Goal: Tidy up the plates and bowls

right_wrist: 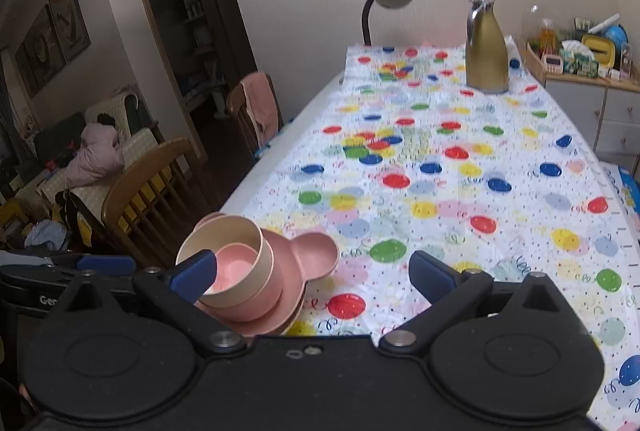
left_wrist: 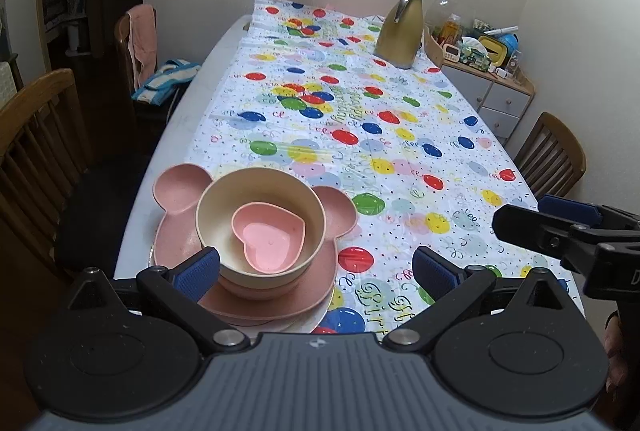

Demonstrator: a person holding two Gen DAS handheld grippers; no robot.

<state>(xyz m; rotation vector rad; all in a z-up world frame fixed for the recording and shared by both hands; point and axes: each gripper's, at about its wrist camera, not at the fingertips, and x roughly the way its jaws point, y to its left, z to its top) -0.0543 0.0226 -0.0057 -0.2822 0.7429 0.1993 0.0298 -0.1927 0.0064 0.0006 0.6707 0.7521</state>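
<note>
The stack sits at the near left edge of the bench (left_wrist: pixel 400 159): heart-shaped pink dish (left_wrist: pixel 270 236) inside a cream bowl (left_wrist: pixel 260 223) on a bear-eared pink plate (left_wrist: pixel 176 191). Both the left gripper (left_wrist: pixel 316 267) and right gripper (right_wrist: pixel 312 271) have jaws wide and empty; they should back off without nudging the stack.

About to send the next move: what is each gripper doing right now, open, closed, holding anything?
Left gripper: open wide, holding nothing; stacked bowls partly between its fingers, untouched.
Right gripper: open wide, empty.
</note>
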